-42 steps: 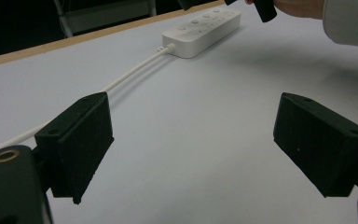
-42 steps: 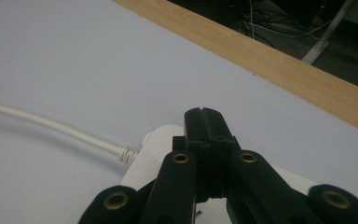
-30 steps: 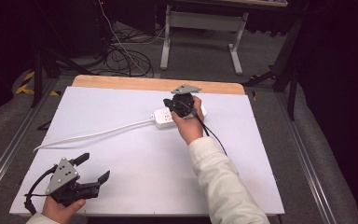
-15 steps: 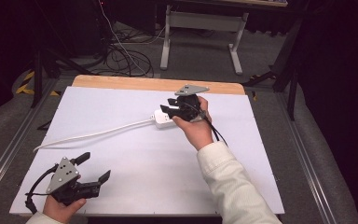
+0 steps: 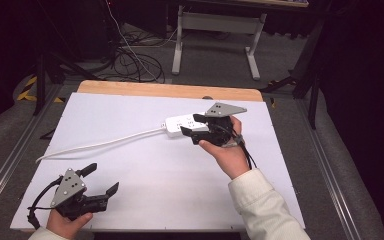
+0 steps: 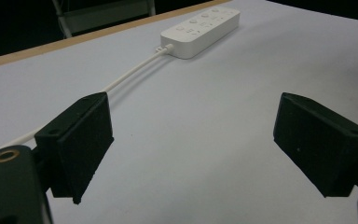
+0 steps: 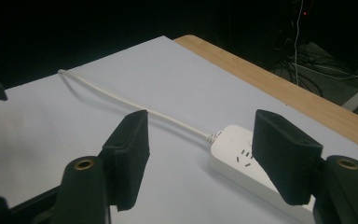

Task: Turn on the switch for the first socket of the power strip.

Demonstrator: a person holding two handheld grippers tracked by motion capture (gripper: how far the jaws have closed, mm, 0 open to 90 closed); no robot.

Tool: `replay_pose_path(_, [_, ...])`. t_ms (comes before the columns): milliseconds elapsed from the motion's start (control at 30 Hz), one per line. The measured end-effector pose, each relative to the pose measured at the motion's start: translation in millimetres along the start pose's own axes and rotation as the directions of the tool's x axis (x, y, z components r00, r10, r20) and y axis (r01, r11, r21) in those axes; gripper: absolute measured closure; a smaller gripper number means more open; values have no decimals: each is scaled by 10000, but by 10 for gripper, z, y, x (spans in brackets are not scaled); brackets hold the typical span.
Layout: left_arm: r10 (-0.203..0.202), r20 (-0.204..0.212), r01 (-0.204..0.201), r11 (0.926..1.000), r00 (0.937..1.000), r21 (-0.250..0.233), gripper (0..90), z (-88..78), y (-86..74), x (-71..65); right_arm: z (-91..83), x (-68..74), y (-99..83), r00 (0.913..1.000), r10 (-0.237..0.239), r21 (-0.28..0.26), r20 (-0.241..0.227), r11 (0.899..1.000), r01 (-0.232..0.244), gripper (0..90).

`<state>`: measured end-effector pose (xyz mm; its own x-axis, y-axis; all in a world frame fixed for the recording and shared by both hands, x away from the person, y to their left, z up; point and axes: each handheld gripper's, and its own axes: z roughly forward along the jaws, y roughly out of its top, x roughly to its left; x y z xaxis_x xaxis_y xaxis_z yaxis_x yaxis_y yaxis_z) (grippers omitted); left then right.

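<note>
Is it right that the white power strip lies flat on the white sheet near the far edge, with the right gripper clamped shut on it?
Not quite. The right gripper is not clamped on the white power strip: its jaws have just been opening and stand apart above the strip's cord end, as the right gripper view shows. The strip does lie flat on the white sheet near the far edge.

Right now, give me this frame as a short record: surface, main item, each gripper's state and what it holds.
surface: white table top
main item: white power strip lying flat near the far edge, its cord trailing to the left edge
right gripper: jaws just opened, above the strip's cord end, nothing pinched
left gripper: open, empty, at the near left corner
contact: none seen
</note>
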<state>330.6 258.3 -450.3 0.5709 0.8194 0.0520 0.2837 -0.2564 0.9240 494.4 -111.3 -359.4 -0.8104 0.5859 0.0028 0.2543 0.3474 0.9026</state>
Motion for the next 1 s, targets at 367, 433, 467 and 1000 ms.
replay_pose_path(367, [-90,-26,90,10000,10000,-14,125,-3,0,-9,-421,74,-284,9998,-198,-134,-85,9997,197,353])
replay_pose_path(433, [-55,-36,55,10000,10000,-13,125,-6,2,-11,-475,82,-340,9997,-218,-138,-111,9997,217,340])
replay_pose_path(467, [-57,-26,57,10000,10000,-26,125,-9,3,-12,-500,88,-368,9997,-226,-173,-119,9996,224,339])
replay_pose_path(1000, [-88,21,88,10000,10000,-45,124,-13,6,-31,-794,162,-798,9990,-273,-458,-344,9986,257,312])
